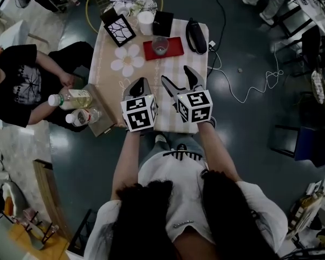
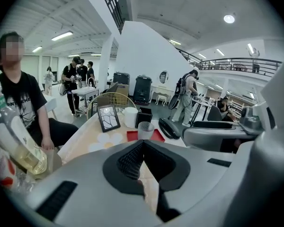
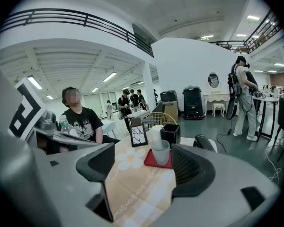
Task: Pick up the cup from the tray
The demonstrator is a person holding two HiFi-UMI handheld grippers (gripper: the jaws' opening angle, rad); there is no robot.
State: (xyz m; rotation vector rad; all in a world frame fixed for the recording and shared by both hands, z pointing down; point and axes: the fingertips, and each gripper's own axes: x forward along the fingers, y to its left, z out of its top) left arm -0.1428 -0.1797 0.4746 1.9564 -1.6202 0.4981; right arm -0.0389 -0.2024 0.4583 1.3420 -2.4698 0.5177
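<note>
Two grippers hang over the near end of the table (image 1: 109, 72), and neither has reached the cup (image 1: 160, 45). The cup is a clear tumbler standing upright on the red tray (image 1: 176, 47) at the far half of the tabletop. A framed picture (image 1: 119, 28), a white cylinder (image 1: 146, 21) and a black box (image 1: 163, 23) stand just behind it, and a dark oblong case (image 1: 196, 35) lies to the right. The right gripper (image 1: 174, 73) has its fingers spread wide with nothing between them but tablecloth. In its own view the cup sits ahead and almost centred in the gap, well apart from both pads. The left gripper (image 1: 140, 85) has its fingers pressed together on nothing and points at the cloth short of a flower-shaped mat (image 1: 127, 59). The step in hand looks like the approach, with the right gripper the likely one to take the cup. The next move calls for carrying that gripper forward along the table until the pads flank the cup's wall, low enough for a firm hold, without nudging the case or the box. Then it must close gently, since a clear, smooth-looking tumbler may slip or tip on the tray. At the left edge a seated person (image 1: 16, 83) holds bottles (image 1: 70, 98), clear of the path.
</note>
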